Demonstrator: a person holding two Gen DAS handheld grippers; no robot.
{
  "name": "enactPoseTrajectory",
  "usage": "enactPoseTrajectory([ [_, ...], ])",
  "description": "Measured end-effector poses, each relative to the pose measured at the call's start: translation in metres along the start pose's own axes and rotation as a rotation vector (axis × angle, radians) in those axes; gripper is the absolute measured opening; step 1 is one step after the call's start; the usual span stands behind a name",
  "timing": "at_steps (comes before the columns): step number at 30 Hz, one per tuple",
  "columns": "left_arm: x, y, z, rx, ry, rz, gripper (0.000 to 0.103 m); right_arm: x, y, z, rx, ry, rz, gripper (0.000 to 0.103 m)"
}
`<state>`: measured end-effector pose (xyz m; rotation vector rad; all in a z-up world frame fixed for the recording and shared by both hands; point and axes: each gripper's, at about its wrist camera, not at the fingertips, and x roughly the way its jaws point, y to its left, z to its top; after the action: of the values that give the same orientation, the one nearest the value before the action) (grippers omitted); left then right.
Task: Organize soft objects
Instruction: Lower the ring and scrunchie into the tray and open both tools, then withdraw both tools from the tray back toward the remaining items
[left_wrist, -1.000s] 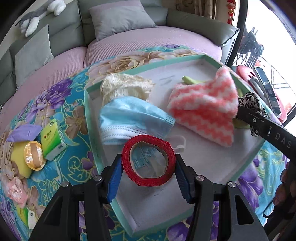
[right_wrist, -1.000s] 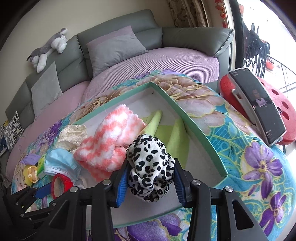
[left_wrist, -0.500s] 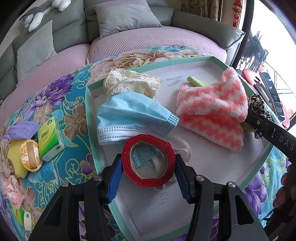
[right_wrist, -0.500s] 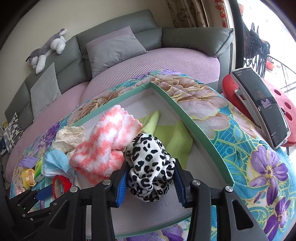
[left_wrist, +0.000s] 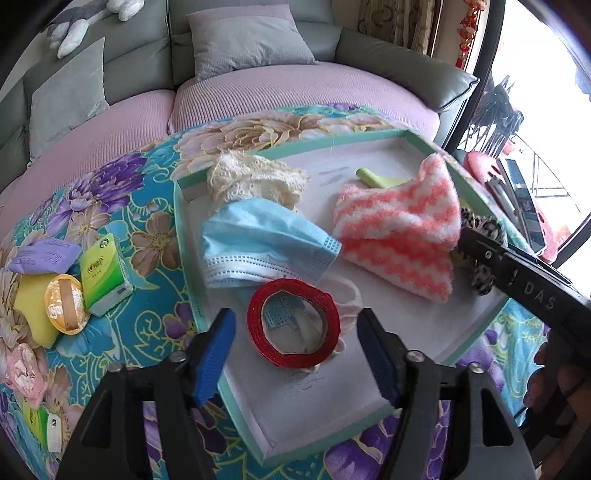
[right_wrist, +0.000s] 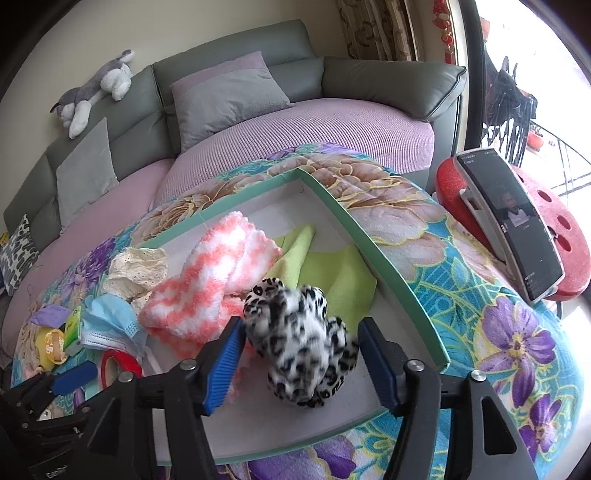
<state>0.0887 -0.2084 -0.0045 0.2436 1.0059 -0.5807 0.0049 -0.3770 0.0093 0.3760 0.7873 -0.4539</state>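
Note:
A red fabric ring (left_wrist: 293, 323) lies on the white floor of the green-rimmed tray (left_wrist: 181, 236), on the blue face mask's ear loop. My left gripper (left_wrist: 295, 356) straddles the ring, its jaws opening, and both blue pads (left_wrist: 216, 354) stand clear of it. In the right wrist view a leopard-print scrunchie (right_wrist: 301, 339), blurred, sits low between the pads of my right gripper (right_wrist: 301, 363). Those jaws are opening too and no longer squeeze it. It is over the tray's near right part, by the pink-and-white fuzzy cloth (right_wrist: 207, 288).
The tray (right_wrist: 369, 243) also holds a blue face mask (left_wrist: 266, 240), cream lace (left_wrist: 255, 177) and a lime cloth (right_wrist: 332, 269). Left of it on the floral cover lie a tissue pack (left_wrist: 105, 273), a sponge and a round tin. A phone (right_wrist: 509, 221) leans on a red stool at right; a sofa stands behind.
Both grippers have widened. The red ring, held half a second ago, now lies free on the tray. The scrunchie has slipped out of the right pads and sunk a little.

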Motion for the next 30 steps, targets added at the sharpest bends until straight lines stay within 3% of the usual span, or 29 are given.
enactPoseTrajectory([
  [13, -0.035, 0.017, 0.004, -0.052, -0.080, 0.008, 0.071, -0.023, 0.007, 0.003, -0.047, -0.022, -0.016, 0.069],
  [22, -0.021, 0.050, -0.001, -0.181, -0.041, 0.089, 0.072, -0.018, 0.012, 0.001, -0.055, -0.006, -0.009, 0.074],
  [25, -0.018, 0.056, -0.003, -0.203, -0.035, 0.105, 0.072, -0.018, 0.012, 0.001, -0.056, -0.003, -0.014, 0.081],
  [28, -0.015, 0.062, -0.005, -0.220, -0.029, 0.127, 0.087, -0.017, 0.013, 0.000, -0.064, 0.001, -0.019, 0.083],
  [30, -0.013, 0.065, -0.006, -0.230, -0.033, 0.154, 0.091, -0.017, 0.014, 0.000, -0.071, -0.003, -0.029, 0.093],
])
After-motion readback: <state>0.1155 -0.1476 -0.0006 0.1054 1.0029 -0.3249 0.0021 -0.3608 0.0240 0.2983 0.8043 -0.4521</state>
